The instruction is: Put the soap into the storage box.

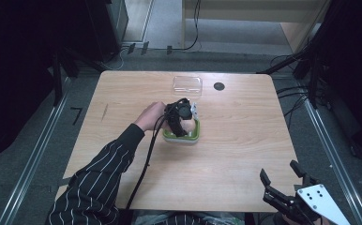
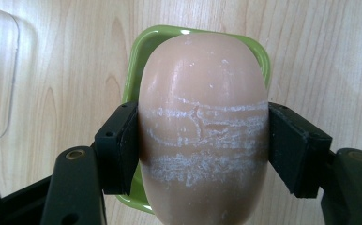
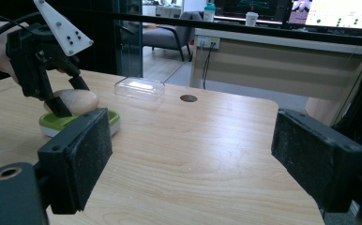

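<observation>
So the left tool (image 2: 202, 150) has its two black jaws clamped on the sides of a bar of soap (image 2: 202, 126), and the soap sits right over the green soap dish (image 2: 144, 47) in the middle of the tabletop (image 1: 245, 154). From the left gripper view the pads press flat against both flanks of the bar, with the dish rim peeking out around the far end. Whether the bar already rests in the dish or hangs just above it, I honestly can't tell; in the right gripper view it looks low and close to the rim.

My read: the grip part is done, and what's left is either seating the bar and letting go, or lifting it clear of the dish. Could go either way from this.

A clear plastic lid (image 1: 187, 84) lies toward the far edge of the tabletop, apart from the dish, so the dish stands uncovered.

The right tool (image 1: 282, 180) sits by the near right corner, jaws spread wide with nothing between them, well away from the soap.
</observation>
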A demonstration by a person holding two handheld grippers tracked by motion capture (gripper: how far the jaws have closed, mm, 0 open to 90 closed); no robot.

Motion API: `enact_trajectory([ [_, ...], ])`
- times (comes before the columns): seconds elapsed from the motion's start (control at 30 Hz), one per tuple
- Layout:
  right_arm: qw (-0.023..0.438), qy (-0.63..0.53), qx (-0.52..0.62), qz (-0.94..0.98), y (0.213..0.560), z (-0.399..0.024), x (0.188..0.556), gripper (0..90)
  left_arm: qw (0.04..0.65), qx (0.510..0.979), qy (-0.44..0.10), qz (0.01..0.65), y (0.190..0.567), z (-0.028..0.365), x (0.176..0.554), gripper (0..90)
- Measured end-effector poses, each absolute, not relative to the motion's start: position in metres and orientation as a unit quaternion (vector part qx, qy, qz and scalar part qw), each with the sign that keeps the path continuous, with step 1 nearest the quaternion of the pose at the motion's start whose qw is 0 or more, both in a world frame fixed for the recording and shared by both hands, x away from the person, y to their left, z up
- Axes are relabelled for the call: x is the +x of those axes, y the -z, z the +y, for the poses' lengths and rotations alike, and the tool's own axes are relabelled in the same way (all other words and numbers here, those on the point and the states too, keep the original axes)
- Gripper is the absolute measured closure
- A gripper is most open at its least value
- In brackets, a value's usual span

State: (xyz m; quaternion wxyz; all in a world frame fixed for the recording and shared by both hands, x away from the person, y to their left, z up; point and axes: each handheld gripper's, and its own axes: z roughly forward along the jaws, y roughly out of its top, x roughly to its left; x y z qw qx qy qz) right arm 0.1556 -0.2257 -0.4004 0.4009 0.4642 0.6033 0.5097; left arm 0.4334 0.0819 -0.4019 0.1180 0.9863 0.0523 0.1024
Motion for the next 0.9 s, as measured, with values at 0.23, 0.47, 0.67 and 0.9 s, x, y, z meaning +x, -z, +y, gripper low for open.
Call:
enact_trajectory([
  [0.23, 0.401, -0.509, 0.464, 0.604, 0.400, -0.226, 0.156, 13.2, 0.120, 0.986, -0.104, 0.056, 0.405, 0.084, 0.437, 33.5],
  [0.47, 0.401, -0.509, 0.464, 0.604, 0.400, -0.226, 0.155, 13.2, 0.110, 0.987, -0.097, 0.062, 0.416, 0.082, 0.441, 33.4],
  [0.67, 0.401, -0.509, 0.464, 0.604, 0.400, -0.226, 0.155, 13.2, 0.107, 0.987, -0.095, 0.077, 0.422, 0.082, 0.443, 33.5],
  [0.9, 0.401, -0.510, 0.463, 0.604, 0.400, -0.226, 0.155, 13.2, 0.103, 0.986, -0.090, 0.096, 0.429, 0.083, 0.446, 33.4],
])
